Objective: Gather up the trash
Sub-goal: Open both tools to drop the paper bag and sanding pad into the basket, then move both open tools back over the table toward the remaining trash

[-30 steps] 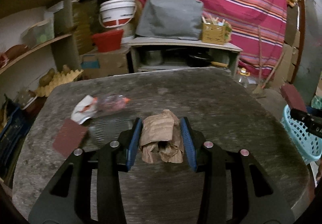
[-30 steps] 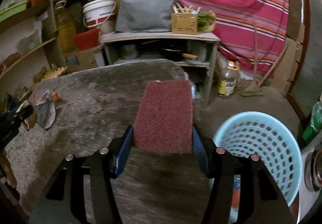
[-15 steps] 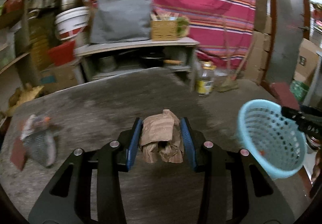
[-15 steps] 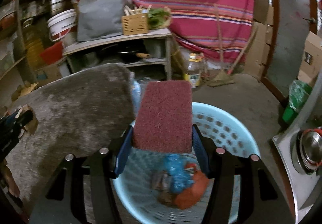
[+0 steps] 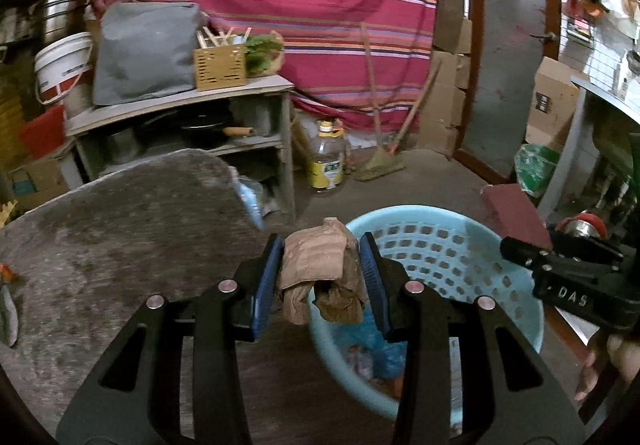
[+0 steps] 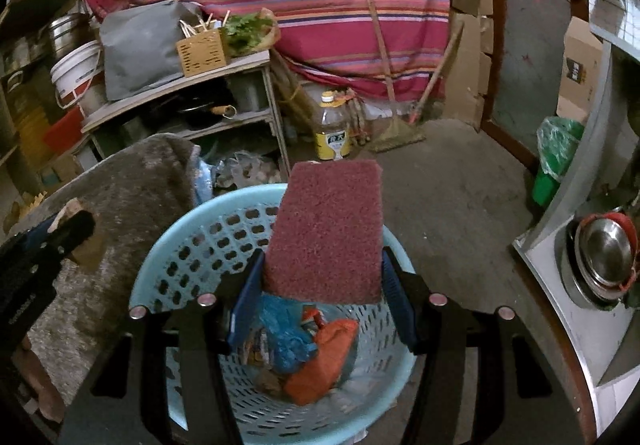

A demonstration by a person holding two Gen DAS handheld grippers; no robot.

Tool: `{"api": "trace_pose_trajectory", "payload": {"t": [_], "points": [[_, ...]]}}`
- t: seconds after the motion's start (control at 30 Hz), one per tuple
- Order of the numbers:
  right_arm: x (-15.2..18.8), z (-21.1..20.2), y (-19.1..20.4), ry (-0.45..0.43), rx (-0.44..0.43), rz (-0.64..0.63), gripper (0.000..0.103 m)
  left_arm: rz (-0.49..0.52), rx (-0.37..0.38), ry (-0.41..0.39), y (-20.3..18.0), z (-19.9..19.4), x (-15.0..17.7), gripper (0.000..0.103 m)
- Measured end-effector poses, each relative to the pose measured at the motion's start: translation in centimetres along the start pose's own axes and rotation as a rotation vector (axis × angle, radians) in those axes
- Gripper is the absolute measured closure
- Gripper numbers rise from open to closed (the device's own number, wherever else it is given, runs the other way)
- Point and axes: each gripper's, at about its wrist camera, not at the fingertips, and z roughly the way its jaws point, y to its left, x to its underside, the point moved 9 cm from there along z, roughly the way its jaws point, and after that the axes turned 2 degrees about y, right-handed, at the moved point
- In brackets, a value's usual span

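Both views now look at the pale blue basket point(image 6: 168, 245) on the floor beside the tabletop point(image 5: 120, 229), where a second ago they faced the tabletop itself; the person has swung both hands across to the drop-off. In the right wrist view the basket lies directly below, and loose rubbish already sits in its bottom, a blue plastic bag point(image 6: 286, 337) and an orange wrapper point(image 6: 326, 357) among it. In the left wrist view the basket's near rim has come in under the fingers, whereas half a second back it stood well off to the right

The right tool point(image 6: 320, 297) grips the dark red scouring pad point(image 6: 326, 229) by its sides, the pad standing up over the basket's opening. The left tool point(image 5: 320, 281) is clamped on the crumpled brown paper point(image 5: 320, 269), which hangs over the near rim, partly above the tabletop edge. Neither grip has altered during the swing

My reading: the carry is about done for the right hand, which could let go now, while the left may need to travel a little further in so the paper falls inside rather than on the rim
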Motion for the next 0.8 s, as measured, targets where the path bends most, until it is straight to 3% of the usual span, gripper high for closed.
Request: {"api": "trace_pose_trajectory", "payload": {"t": [0.2, 0.3, 0.43, 0.67, 0.77, 0.8], "points": [[0.1, 0.1, -0.5, 0.003, -0.004, 0.011, 0.046, 0.033, 0.047, 0.000, -3.0, 0.9, -1.0, 0.059], [0.1, 0.3, -0.6, 0.008, -0.004, 0.008, 0.046, 0.036, 0.051, -0.007, -2.9, 0.8, -1.7, 0.033], [0.2, 0.7, -0.1, 0.017, -0.004, 0.001, 0.046, 0.021, 0.015, -0.036, -1.6, -0.2, -2.0, 0.014], [0.2, 1.0, 2.1, 0.018, 0.005, -0.025, 0.045, -0.006, -0.062, -0.056, 2.6, -1.9, -1.4, 0.006], [-0.1, 1.1, 2.9, -0.003, 0.048, -0.035, 0.040, -0.019, -0.089, -0.059, 4.6, -2.8, -1.1, 0.006], [-0.2, 1.0, 3.1, -0.017, 0.069, -0.037, 0.023, -0.022, -0.096, -0.059, 5.2, -3.1, -1.0, 0.006]]}}
